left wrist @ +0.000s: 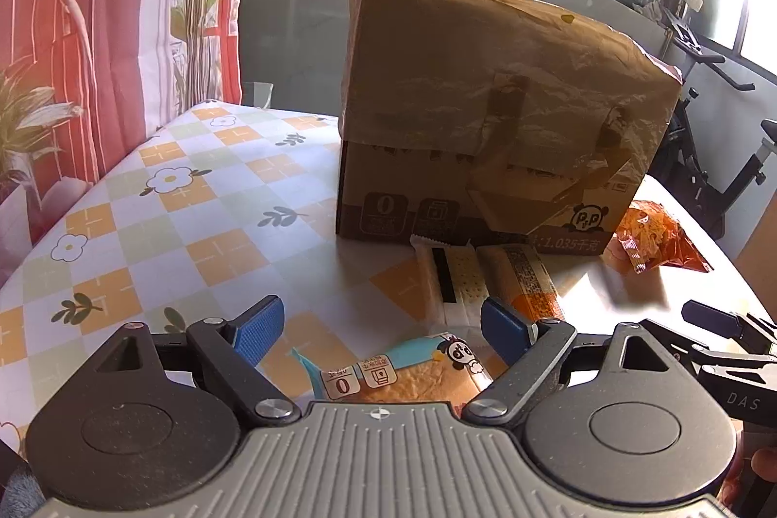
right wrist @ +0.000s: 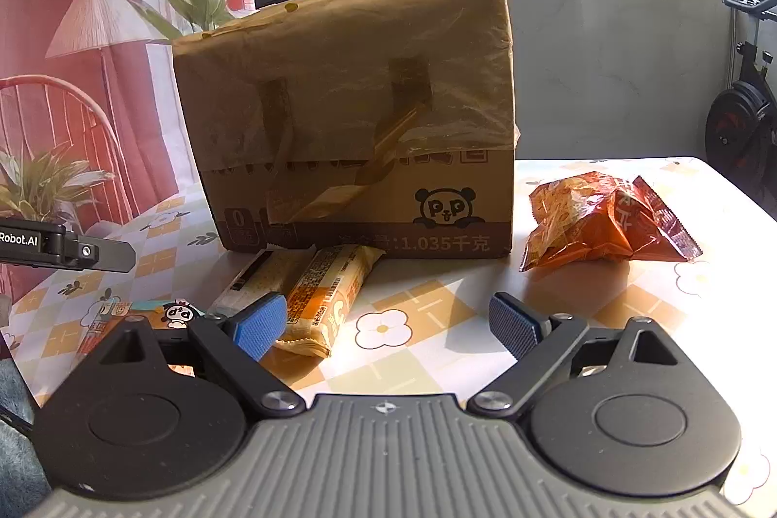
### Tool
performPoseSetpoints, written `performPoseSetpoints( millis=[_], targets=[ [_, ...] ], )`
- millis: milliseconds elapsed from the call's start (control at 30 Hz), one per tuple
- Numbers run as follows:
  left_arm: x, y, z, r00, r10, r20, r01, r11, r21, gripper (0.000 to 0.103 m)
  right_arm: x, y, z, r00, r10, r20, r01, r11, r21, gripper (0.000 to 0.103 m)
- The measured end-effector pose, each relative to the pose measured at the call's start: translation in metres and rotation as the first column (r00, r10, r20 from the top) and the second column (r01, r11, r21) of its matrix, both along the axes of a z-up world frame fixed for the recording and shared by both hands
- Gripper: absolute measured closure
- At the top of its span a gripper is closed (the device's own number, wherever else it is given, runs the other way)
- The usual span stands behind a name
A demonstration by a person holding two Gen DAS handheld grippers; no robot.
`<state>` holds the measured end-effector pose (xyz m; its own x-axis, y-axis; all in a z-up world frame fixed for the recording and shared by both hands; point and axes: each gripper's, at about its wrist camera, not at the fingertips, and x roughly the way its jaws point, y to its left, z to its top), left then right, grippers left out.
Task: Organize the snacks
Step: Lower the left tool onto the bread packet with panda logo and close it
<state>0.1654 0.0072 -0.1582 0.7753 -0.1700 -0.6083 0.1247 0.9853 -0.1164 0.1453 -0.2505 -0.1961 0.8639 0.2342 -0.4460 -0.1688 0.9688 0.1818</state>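
A brown cardboard box (left wrist: 490,129) (right wrist: 349,129) with a panda logo stands on the table, flaps up. Just in front of it lie a white cracker pack (left wrist: 449,282) (right wrist: 257,275) and an orange-wrapped bar (left wrist: 527,280) (right wrist: 330,294). A crumpled orange snack bag (left wrist: 653,239) (right wrist: 607,222) lies right of the box. A blue-and-tan panda bread pack (left wrist: 403,372) (right wrist: 141,314) lies nearest. My left gripper (left wrist: 383,328) is open, hovering just over the bread pack. My right gripper (right wrist: 388,319) is open above bare tablecloth, its left pad beside the orange bar.
The table (left wrist: 170,202) has a checked flower-print cloth. A red wire chair (right wrist: 63,120) and plants stand at the left, an exercise bike (right wrist: 743,105) at the right. The right gripper's body (left wrist: 728,343) shows in the left view's right edge.
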Motion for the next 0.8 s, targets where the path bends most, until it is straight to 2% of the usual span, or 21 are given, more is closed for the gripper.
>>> performPoseSetpoints(
  millis=[233, 800],
  targets=[
    [0.001, -0.009, -0.019, 0.995, -0.023, -0.096, 0.023, 1.000, 0.000, 0.013, 0.001, -0.001, -0.003, 1.000, -0.002, -0.015, 0.002, 1.000, 0.009, 0.011],
    [-0.003, -0.016, -0.016, 0.998, -0.034, -0.062, 0.035, 0.999, 0.026, 0.013, 0.001, -0.001, -0.004, 1.000, -0.001, -0.022, 0.001, 1.000, 0.004, 0.011]
  ],
)
